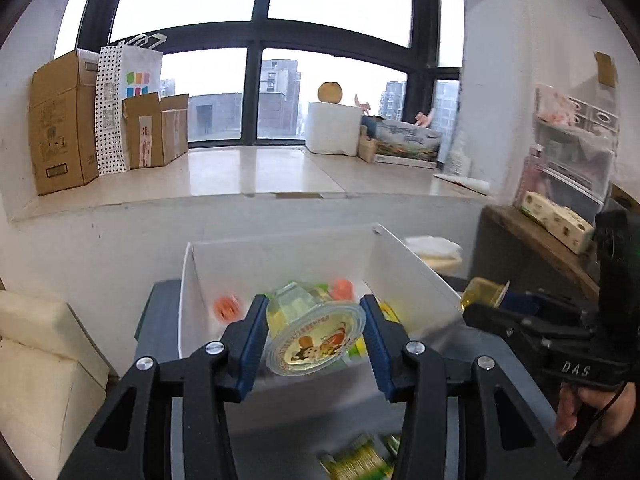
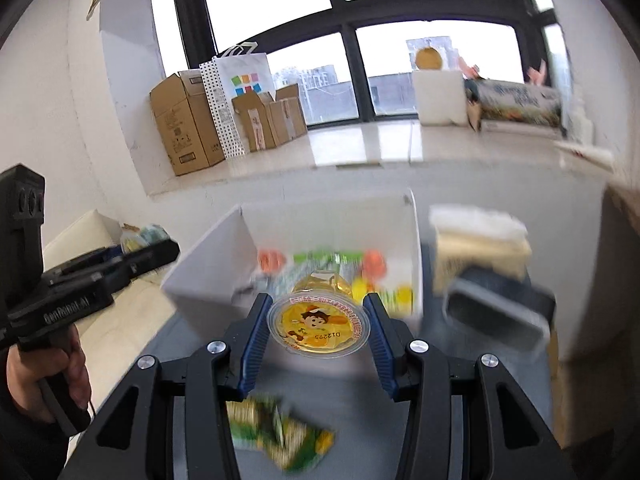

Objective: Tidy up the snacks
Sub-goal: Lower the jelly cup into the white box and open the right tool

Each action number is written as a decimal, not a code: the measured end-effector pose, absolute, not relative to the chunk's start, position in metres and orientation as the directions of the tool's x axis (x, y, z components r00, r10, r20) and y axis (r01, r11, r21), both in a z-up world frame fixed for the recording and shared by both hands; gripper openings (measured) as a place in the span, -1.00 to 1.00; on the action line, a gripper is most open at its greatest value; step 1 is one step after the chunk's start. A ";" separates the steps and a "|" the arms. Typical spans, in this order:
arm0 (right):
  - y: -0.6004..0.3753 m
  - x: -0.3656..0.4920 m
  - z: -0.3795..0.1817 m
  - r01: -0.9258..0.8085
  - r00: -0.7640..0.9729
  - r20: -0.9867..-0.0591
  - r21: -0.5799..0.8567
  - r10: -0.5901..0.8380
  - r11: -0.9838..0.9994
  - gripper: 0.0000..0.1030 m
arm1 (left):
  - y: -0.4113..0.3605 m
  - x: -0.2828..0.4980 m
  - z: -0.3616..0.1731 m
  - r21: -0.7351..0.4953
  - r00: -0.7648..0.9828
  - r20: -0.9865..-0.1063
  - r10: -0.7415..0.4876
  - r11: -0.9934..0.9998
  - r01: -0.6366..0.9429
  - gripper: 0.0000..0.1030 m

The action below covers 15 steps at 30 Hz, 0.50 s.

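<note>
Two jelly cups: each gripper is carrying one.
Left gripper [image 1: 314,332]: its blue pads are pinching a jelly cup [image 1: 316,330] by the sides, foil lid facing the camera, tilted.
Right gripper [image 2: 318,326]: it is pinching a second jelly cup [image 2: 318,326] in the same way, lid toward the camera.
Ahead of both grippers: a white box [image 1: 280,256] is standing open; blurred orange, green and yellow snacks are lying inside.
Below the fingers: a green and yellow snack packet [image 2: 280,436] is lying on the grey table [image 2: 352,392], blurred.
Right of the white box: a dark tray [image 2: 496,312] is standing close beside it, and a cream carton [image 2: 480,248] behind that.
Far ahead: cardboard boxes [image 1: 64,120] are standing on the window ledge [image 1: 248,172].
</note>
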State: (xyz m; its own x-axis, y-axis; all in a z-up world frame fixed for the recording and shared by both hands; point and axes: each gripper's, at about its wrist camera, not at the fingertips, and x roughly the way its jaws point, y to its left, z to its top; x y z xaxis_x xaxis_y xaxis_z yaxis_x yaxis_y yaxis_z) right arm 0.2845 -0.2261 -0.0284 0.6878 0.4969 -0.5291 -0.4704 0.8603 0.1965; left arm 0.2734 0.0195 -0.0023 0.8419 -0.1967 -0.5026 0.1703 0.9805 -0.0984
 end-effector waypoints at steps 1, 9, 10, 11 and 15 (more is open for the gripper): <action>-0.220 0.297 -0.025 -0.467 0.690 -0.535 0.186 0.488 0.864 -0.01 | 0.022 0.280 -0.004 -0.098 0.838 -0.511 -0.194 0.981 0.167 -0.01; -0.196 0.355 -0.045 -0.417 0.679 -0.613 0.130 0.404 0.899 0.06 | 0.029 0.328 -0.039 -0.111 0.785 -0.593 -0.179 0.984 0.141 0.78; -0.196 0.359 -0.050 -0.411 0.668 -0.626 0.139 0.402 0.901 0.49 | 0.029 0.326 -0.042 -0.113 0.784 -0.595 -0.176 0.984 0.135 1.00; -0.198 0.361 -0.054 -0.410 0.654 -0.638 0.150 0.405 0.899 0.89 | 0.030 0.323 -0.043 -0.114 0.793 -0.584 -0.174 0.985 0.133 1.00; -0.202 0.353 -0.060 -0.437 0.651 -0.630 0.147 0.424 0.888 0.97 | 0.034 0.316 -0.052 -0.108 0.789 -0.592 -0.164 0.986 0.124 1.00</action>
